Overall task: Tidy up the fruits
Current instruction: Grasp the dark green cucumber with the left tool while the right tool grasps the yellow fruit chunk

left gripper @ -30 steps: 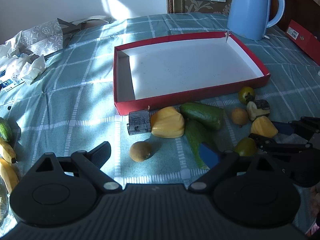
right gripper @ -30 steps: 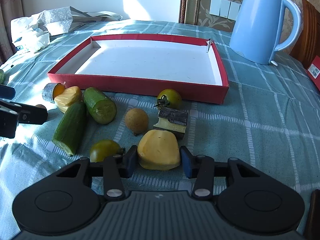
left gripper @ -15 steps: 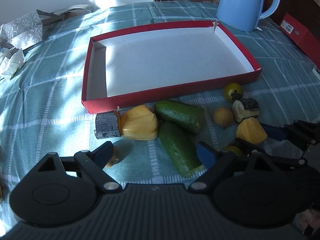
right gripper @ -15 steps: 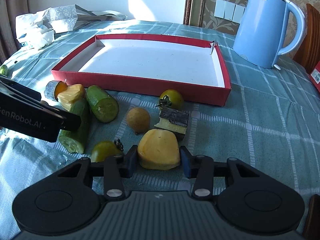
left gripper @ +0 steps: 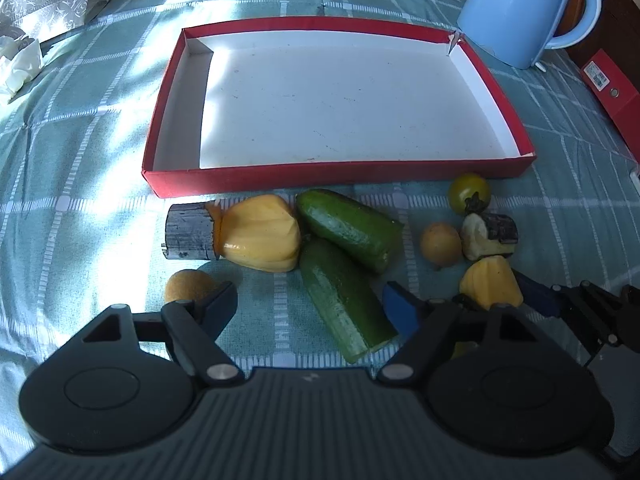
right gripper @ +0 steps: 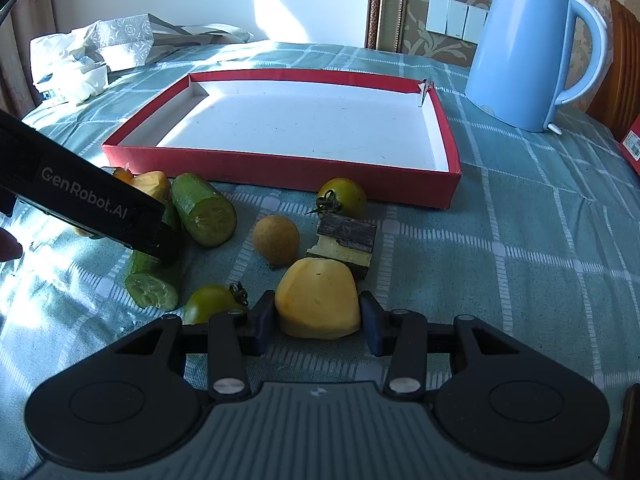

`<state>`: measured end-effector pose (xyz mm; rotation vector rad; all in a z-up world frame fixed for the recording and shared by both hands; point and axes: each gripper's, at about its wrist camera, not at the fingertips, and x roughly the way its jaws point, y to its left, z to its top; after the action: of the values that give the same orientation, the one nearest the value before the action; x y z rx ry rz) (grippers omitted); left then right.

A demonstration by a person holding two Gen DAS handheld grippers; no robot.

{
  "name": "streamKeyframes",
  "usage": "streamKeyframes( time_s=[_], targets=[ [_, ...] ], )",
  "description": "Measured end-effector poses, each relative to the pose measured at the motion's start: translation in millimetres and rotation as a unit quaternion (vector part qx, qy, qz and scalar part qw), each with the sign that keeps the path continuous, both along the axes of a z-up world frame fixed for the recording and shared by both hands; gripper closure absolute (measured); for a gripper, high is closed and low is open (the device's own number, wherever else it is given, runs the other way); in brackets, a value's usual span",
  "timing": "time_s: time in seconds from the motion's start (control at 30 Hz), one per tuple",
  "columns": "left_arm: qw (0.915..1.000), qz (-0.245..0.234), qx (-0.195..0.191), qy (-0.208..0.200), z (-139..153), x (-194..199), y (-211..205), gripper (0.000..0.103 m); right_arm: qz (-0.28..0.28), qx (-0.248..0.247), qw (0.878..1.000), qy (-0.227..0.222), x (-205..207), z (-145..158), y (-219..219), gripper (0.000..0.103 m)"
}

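A red tray [left gripper: 340,170] with a white floor stands empty; it also shows in the right wrist view [right gripper: 280,162]. In front lie two cucumber pieces [left gripper: 344,296], a yellow jackfruit piece with rind [left gripper: 260,232], brown round fruits [left gripper: 188,286] [left gripper: 440,242], a green tomato [left gripper: 469,193] and a rind chunk [left gripper: 490,236]. My left gripper [left gripper: 308,300] is open over the near cucumber piece. My right gripper [right gripper: 318,318] has its pads [right gripper: 264,320] against a yellow jackfruit piece [right gripper: 318,298] on the cloth. A second green tomato [right gripper: 210,306] lies beside it.
A blue kettle [left gripper: 520,8] stands behind the tray's right corner. A red box [left gripper: 612,92] lies at the far right. Crumpled bags and paper [right gripper: 96,56] lie at the back left. A teal checked cloth [right gripper: 520,240] covers the table.
My left gripper has moved right and forward, from beside the brown round fruit to over the near cucumber piece. My right gripper stays around the yellow piece.
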<state>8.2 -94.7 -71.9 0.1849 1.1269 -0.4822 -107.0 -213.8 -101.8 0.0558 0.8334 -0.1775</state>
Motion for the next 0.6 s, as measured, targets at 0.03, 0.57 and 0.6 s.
streamKeyframes(
  time_s=[0.03,0.57,0.6],
  targets=[
    [1.0000,0.002,-0.002,0.007,1,1,-1,0.035,0.000,0.001,1.000,0.000,0,0,0,0.060],
    [0.9996,0.002,0.022,0.017,-11,-2,-23,0.062,-0.003,0.005,1.000,-0.003,-1,-1,0,0.060],
    [0.9997,0.001,0.020,0.015,-11,-3,-22,0.062,-0.003,0.005,1.000,-0.003,-2,-1,0,0.060]
  ],
)
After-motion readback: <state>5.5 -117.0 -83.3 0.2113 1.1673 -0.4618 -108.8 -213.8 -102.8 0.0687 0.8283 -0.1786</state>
